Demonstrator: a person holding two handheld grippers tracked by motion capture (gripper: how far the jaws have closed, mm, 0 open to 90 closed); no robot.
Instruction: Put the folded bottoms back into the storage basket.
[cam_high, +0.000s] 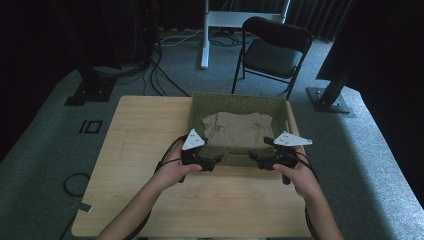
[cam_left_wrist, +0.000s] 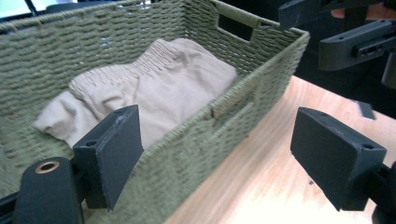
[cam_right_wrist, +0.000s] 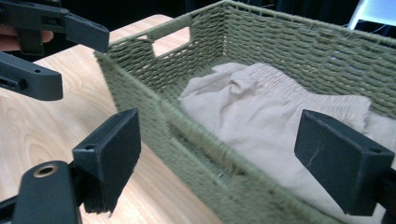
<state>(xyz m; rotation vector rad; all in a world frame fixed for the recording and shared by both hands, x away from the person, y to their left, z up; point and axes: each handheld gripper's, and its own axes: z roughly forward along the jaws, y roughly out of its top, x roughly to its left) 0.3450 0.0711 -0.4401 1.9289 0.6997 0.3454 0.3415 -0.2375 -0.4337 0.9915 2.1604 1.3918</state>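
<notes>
Both claws spread wide and grasping nothing, left claw and right claw straddling the basket's near wall, cloth lying inside.

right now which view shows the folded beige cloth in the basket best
The high view: the folded beige cloth lies whole inside the green woven basket. In both gripper views the basket's near wall and a jaw hide part of it.

Left hand: forearm enters from the table's near edge, gripping the black two-jaw left gripper, jaws wide apart.
Right hand: mirrors it, holding the black two-jaw right gripper, jaws spread, pointing inward.
</notes>
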